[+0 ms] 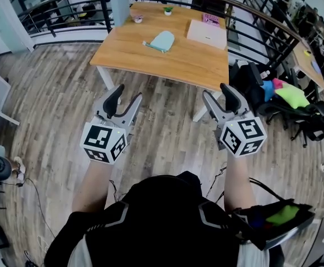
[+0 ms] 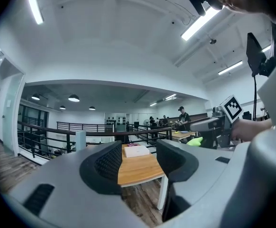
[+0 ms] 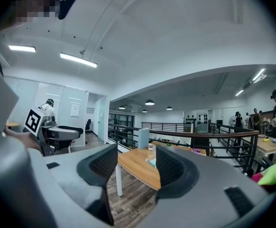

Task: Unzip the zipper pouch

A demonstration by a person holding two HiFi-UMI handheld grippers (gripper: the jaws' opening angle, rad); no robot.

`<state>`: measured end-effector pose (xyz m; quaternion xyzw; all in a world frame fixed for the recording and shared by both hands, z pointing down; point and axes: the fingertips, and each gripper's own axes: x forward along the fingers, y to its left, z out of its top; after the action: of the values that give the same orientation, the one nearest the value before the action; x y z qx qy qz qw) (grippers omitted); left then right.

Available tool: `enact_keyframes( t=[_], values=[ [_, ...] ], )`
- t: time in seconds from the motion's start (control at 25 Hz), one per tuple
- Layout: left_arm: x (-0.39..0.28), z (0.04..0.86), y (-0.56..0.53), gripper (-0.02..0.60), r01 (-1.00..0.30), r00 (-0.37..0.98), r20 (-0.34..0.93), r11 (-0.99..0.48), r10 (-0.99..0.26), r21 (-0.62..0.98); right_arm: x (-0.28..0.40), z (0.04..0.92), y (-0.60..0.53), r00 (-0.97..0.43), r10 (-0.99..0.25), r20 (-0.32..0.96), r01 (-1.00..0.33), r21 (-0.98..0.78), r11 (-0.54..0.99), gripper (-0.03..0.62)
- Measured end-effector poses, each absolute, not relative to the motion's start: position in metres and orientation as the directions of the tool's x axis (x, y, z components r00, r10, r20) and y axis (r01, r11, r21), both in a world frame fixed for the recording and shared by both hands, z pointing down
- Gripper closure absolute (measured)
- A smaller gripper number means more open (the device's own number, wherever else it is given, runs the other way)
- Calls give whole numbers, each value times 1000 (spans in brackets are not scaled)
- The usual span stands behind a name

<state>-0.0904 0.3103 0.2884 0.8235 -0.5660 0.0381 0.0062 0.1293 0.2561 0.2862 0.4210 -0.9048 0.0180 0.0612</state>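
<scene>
While the left gripper (image 1: pixel 127 94) and right gripper (image 1: pixel 215 91) gape wide and empty, the mint zipper pouch (image 1: pixel 163 40) lies well off on the wooden table (image 1: pixel 167 65), likely soft and light: I'd pin one end and pinch the pull.

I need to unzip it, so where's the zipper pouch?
In the head view, the zipper pouch lies near the middle of the wooden table, left of the flat beige box.
</scene>
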Motion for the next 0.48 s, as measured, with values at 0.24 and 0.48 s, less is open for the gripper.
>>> enact_keyframes(
  t=[0.24, 0.48],
  values=[
    [-115, 288, 301, 347, -930, 364, 53, -366, -930, -36, 100, 290, 251, -644, -752, 142, -756, 30, 653, 333],
    [-142, 293, 272, 348, -948, 315, 36, -316, -949, -28, 80, 295, 214, -663, -736, 137, -739, 37, 673, 336]
  ],
)
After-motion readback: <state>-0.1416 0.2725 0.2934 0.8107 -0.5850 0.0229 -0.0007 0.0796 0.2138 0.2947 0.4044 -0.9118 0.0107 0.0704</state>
